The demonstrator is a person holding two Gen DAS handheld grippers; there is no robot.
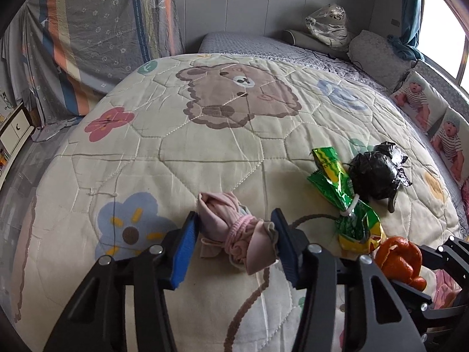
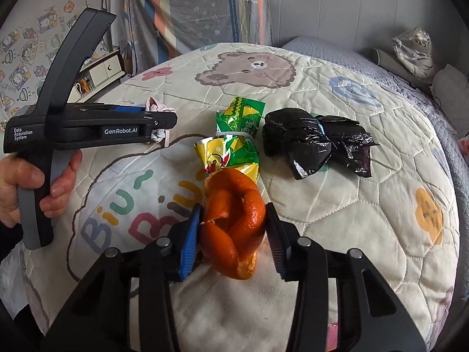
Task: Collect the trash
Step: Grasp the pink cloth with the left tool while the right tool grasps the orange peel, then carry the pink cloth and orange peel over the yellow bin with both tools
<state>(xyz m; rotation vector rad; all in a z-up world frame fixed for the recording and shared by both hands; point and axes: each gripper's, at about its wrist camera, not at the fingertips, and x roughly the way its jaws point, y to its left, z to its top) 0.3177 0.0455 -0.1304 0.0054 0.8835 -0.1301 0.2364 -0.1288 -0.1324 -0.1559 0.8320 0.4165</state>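
Bedroom quilt [image 1: 234, 152] with the cartoon bear spreads under you, and your right hand-held gripper [image 2: 233, 228] is pinching the orange peel [image 2: 231, 220] on it, both pads pressed against its sides. Your left hand-held gripper [image 1: 234, 234] clamps the pink cloth bundle [image 1: 234, 231], pads squeezing both ends, your hand [image 2: 32, 187] on the grip. Just beyond the peel lies the green-and-yellow snack wrapper [image 2: 234, 143], touching it, then the crumpled black plastic bag [image 2: 313, 143] beside that.
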